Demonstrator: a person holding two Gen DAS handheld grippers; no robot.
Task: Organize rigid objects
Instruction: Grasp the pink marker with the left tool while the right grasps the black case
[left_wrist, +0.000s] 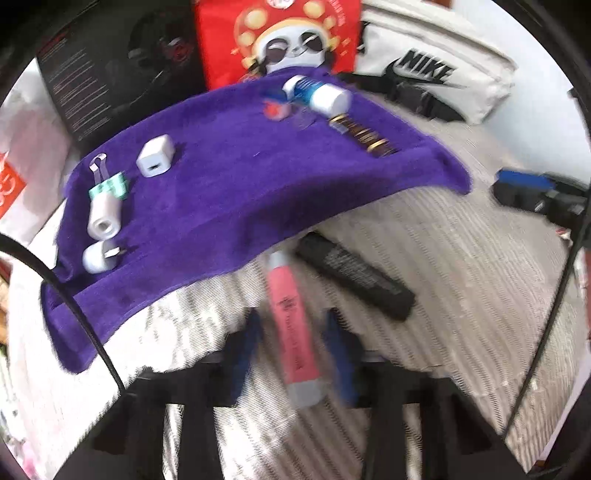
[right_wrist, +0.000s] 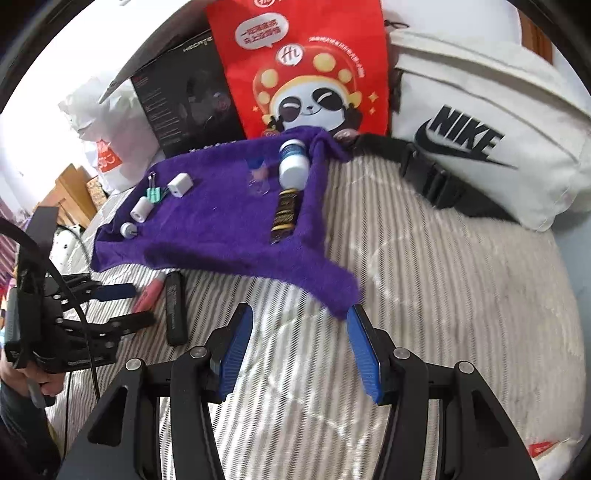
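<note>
- While your left view blurs, your right view shows your left gripper (right_wrist: 138, 304) from the side.
- Your left gripper (left_wrist: 291, 347) is clamped on the pink tube (left_wrist: 293, 325), just off the purple towel's (left_wrist: 236, 192) near edge.
- Your right gripper (right_wrist: 299, 354) stands apart, empty.

The purple towel (right_wrist: 221, 236) is a soft, fuzzy matt cloth, lying on a bed cover (right_wrist: 424, 295) of ribbed, striped fabric. The pink tube (left_wrist: 291, 325) and the white charger cube (left_wrist: 155, 157) look like smooth plastic, and the black tube (left_wrist: 354, 277) is matt. The right tongs (right_wrist: 299, 350) carry ridged blue pads (right_wrist: 364, 354) on matt black arms with shiny metal pins; the white bag (right_wrist: 491, 122) is plain woven cloth.
</note>
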